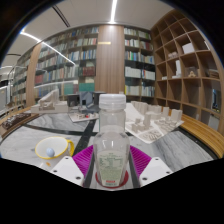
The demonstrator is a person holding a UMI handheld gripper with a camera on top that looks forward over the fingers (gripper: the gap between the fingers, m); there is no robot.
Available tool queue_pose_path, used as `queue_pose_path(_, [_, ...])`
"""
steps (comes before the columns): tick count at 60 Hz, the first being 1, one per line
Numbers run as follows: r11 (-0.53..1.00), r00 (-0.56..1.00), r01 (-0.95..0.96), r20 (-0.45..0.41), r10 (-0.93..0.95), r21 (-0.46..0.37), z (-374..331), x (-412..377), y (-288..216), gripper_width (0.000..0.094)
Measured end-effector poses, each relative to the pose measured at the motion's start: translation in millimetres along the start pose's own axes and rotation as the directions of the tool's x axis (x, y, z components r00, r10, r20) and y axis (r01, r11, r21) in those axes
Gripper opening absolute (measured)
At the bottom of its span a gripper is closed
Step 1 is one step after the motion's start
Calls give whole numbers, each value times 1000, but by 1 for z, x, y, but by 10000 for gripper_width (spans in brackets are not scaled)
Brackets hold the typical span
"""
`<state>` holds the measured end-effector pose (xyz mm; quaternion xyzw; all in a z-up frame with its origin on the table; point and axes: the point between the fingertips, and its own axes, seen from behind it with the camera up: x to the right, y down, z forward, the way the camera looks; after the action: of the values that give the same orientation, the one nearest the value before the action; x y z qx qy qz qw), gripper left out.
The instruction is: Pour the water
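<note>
A clear plastic bottle [112, 140] with a white cap and a red-edged label stands upright between my fingers, held above the marbled table [185, 150]. My gripper [112, 162] is shut on the bottle, both magenta pads [139, 160] pressing its sides. A yellow cup [52, 149] with a pale inside sits on the table to the left, just beyond the left finger.
Small white objects [150, 128] lie on the table behind the bottle to the right. Tall bookshelves [70, 62] line the far wall, and open wooden shelving [190, 65] stands at the right. A desk with clutter [20, 118] is at the far left.
</note>
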<state>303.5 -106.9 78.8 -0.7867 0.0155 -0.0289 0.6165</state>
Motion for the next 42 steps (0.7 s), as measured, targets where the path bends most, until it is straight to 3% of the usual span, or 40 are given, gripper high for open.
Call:
queue_pose_path(1, [1000,1000,-3,-5,3,-23,0,1,4,589])
queue_pose_path(5, [996,999,-26,-27,24,-81,-1,5,9,853])
queue_pose_path(6, [996,999,-30,-33,27,-81,-4,6,7,874])
queue_pose_path(8, [995,998,-34,-50,30,-89,-10,8,5,835])
queue_pose_path(22, [989,993,-30,-115,14,-145,-110,-4,-13,853])
queue_pose_path(42, [984,991,-52,-132,29,-169,-296,-50,-42,857])
